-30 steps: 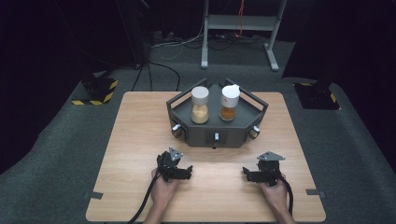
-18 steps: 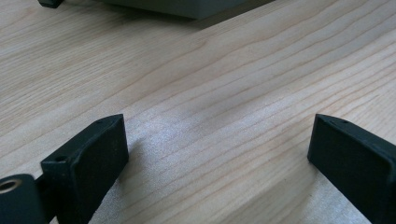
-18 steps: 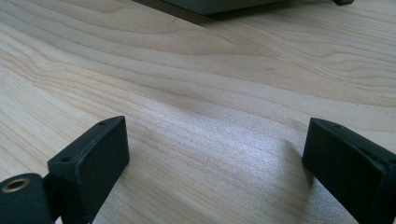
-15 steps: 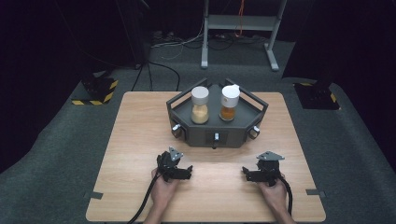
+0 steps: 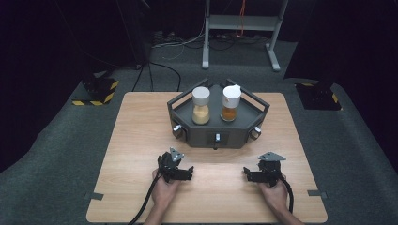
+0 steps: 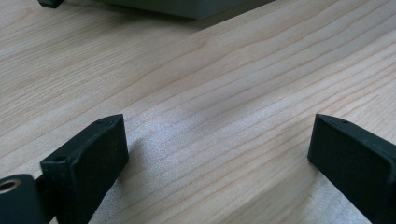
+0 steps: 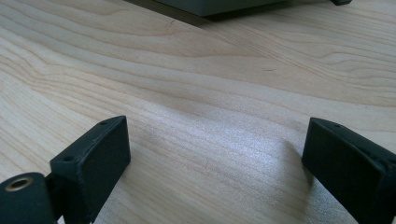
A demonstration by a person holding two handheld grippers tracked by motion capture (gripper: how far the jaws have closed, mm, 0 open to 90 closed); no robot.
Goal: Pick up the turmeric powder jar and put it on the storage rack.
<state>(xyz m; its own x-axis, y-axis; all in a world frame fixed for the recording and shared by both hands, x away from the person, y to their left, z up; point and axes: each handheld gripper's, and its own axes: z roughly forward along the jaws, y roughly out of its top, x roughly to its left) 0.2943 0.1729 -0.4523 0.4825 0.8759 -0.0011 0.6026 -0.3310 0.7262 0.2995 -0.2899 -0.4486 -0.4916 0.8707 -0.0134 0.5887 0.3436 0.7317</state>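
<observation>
On table, near edge, left gripper and right gripper, both wide open, empty, two jars in tray beyond.

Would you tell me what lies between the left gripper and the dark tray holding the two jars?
Only bare wooden table between left gripper and tray, seen in the high view.

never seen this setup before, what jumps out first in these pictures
First, the dark grey angular tray at the far middle of the wooden table, bearing two white-capped jars side by side: the pale-filled jar on the left, the amber-filled jar on the right. Nearer the person, the left gripper and the right gripper rest low over bare wood, jaws spread wide with nothing between them.
</observation>
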